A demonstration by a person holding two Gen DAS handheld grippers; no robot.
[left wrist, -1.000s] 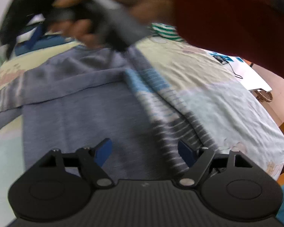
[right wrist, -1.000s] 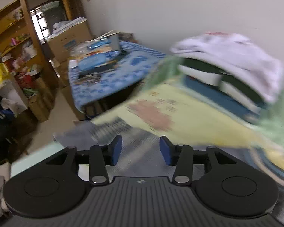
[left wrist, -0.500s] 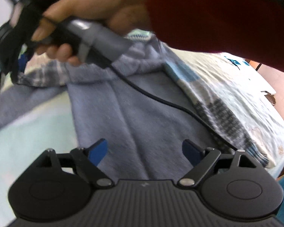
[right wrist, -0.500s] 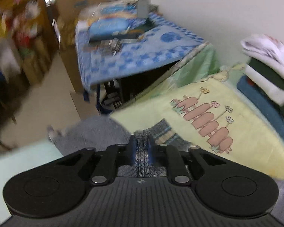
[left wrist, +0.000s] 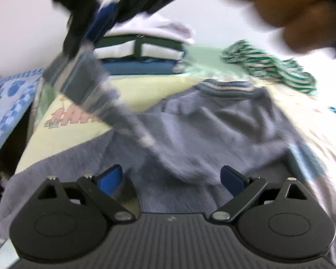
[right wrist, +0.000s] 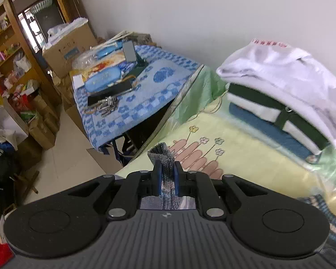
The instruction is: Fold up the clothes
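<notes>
Through my left camera all is smeared. My left claw [left wrist: 171,179] has just been spreading its jaws, which stand wide with nothing between them, above one grey sweater [left wrist: 224,130] lying on the bed sheet [left wrist: 78,134]. My hand [left wrist: 291,6] is cut off at the top, and what seems to be the sweater's sleeve [left wrist: 85,85] rises to my other claw there.

Through my right camera, my right claw [right wrist: 166,177] pinches that knit sleeve [right wrist: 163,157]. One pile of folded clothes [right wrist: 286,94] sits against the wall.
</notes>
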